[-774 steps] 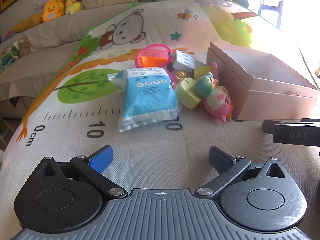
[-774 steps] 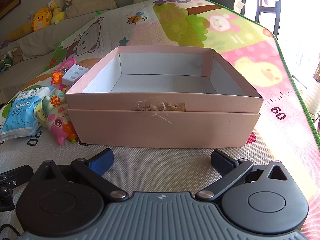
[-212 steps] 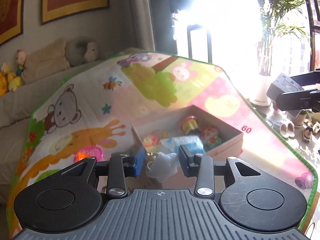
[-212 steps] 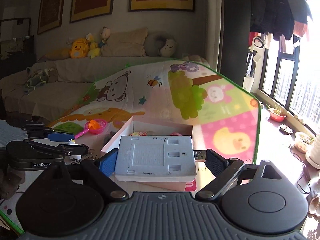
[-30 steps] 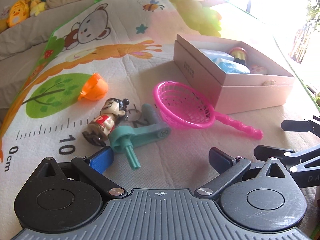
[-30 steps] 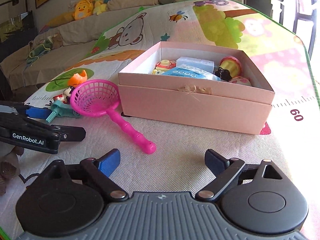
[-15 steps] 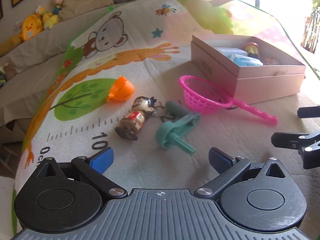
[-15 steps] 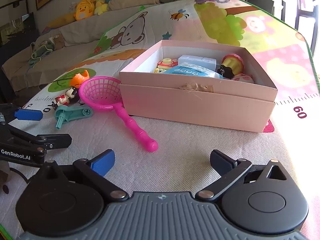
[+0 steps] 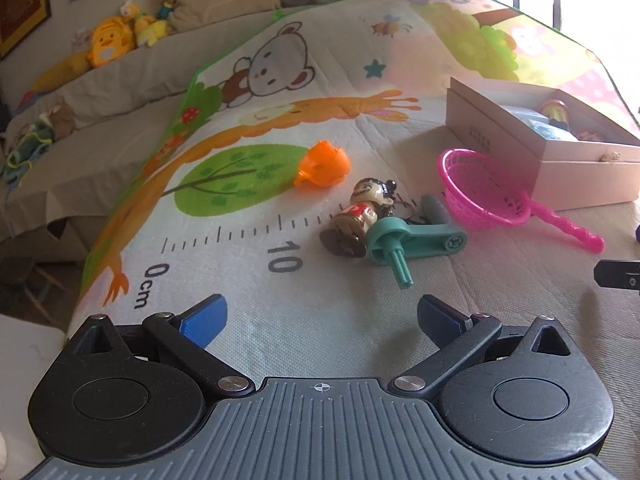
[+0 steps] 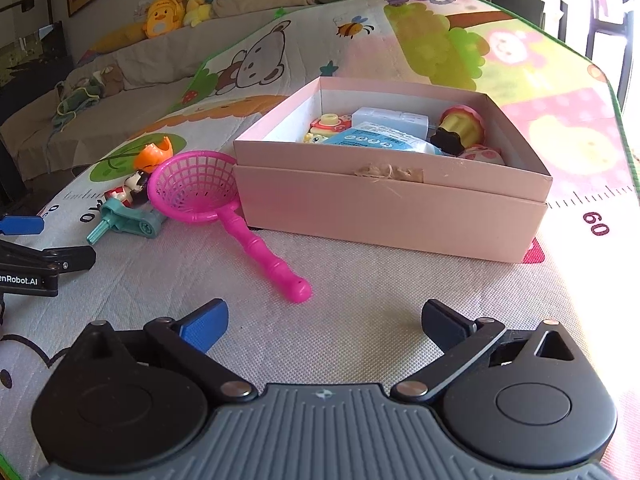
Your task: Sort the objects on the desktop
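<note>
A: Since a second ago the left gripper (image 9: 320, 316) is backing away from the teal plastic crank toy (image 9: 412, 246); the toy sat right at its blue pad then, and now it is lying well ahead with bare mat between. Both sets of jaws are spread wide and holding nothing.

B: So no pick is happening yet. The right gripper (image 10: 324, 318) is pulling back a little too, facing the open pink cardboard box (image 10: 394, 200) from the front.

A: The box is already holding the blue packet, the white adapter and several small toys. Four pieces are still lying out on the cartoon play mat (image 9: 248, 280): the crank, the small cartoon figurine keychain (image 9: 356, 216) touching it, the orange plastic shell-shaped piece (image 9: 324, 164) beyond, and the pink plastic toy net (image 9: 480, 192) just beside the box wall.

B: The keychain's ring seems to be tangling with the crank, though that spot is too small to tell.

A: I'd judge the sorting well along, with the left gripper likely lining up afresh on that cluster.
</note>
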Available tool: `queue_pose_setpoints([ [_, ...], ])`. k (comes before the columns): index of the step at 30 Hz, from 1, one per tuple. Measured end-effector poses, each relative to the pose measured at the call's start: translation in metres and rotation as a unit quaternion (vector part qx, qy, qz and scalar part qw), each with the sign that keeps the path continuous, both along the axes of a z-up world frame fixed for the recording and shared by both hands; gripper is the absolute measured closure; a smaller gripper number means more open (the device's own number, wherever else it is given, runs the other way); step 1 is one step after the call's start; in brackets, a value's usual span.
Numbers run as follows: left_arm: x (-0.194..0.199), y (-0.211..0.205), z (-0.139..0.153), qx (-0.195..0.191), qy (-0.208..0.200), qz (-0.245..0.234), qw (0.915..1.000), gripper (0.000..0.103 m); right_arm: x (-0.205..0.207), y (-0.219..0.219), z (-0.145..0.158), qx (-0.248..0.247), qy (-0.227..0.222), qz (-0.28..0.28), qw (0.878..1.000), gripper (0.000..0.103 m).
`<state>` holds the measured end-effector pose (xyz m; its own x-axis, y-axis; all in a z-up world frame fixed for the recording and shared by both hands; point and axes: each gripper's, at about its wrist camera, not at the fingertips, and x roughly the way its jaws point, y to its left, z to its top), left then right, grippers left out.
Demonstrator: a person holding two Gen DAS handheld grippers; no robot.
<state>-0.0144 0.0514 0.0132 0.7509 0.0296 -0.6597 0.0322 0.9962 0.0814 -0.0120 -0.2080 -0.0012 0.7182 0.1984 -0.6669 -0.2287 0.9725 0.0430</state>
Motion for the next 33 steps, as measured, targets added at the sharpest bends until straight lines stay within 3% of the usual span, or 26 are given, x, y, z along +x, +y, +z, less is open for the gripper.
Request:
queue_pose_setpoints([
  [4, -0.008, 0.000, 0.000, -0.035, 0.006, -0.018, 0.9992, 0.000, 0.000, -0.001, 0.000, 0.003, -0.001, -0.007, 1.000, 0.000],
  [12, 0.021, -0.020, 0.003, -0.047, 0.002, -0.030, 0.9984, 0.001, -0.004, 0.002, 0.003, -0.003, -0.017, 0.003, 1.000, 0.001],
  [14, 0.028, -0.027, 0.003, -0.034, 0.001, -0.036, 0.9988, 0.008, -0.007, 0.010, 0.006, -0.019, -0.030, 0.025, 0.999, 0.016],
  [15, 0.032, -0.030, 0.002, -0.028, 0.005, -0.036, 0.9990, 0.018, -0.006, 0.015, 0.007, -0.027, -0.031, 0.038, 0.998, 0.022],
  [16, 0.035, -0.030, 0.001, -0.025, 0.010, -0.032, 0.9991, 0.022, -0.004, 0.021, 0.008, -0.037, -0.030, 0.052, 0.998, 0.034],
  [17, 0.038, -0.030, 0.000, -0.026, 0.014, -0.029, 0.9992, 0.023, -0.001, 0.026, 0.009, -0.044, -0.029, 0.062, 0.997, 0.045],
  [22, 0.038, -0.021, -0.001, -0.019, 0.015, -0.017, 0.9996, 0.025, 0.017, 0.051, 0.009, -0.083, -0.036, 0.096, 0.991, 0.068],
  [26, 0.033, -0.005, 0.000, -0.007, 0.007, 0.009, 0.9999, 0.024, 0.025, 0.060, 0.013, -0.075, -0.016, 0.107, 0.991, 0.086],
  [30, 0.027, 0.018, 0.000, -0.001, 0.001, 0.035, 0.9994, 0.025, 0.006, 0.065, 0.018, -0.030, 0.029, 0.145, 0.989, 0.088],
  [33, 0.020, 0.027, 0.003, -0.036, -0.009, -0.002, 0.9993, 0.020, -0.016, 0.073, 0.021, -0.028, 0.030, 0.180, 0.983, 0.088],
])
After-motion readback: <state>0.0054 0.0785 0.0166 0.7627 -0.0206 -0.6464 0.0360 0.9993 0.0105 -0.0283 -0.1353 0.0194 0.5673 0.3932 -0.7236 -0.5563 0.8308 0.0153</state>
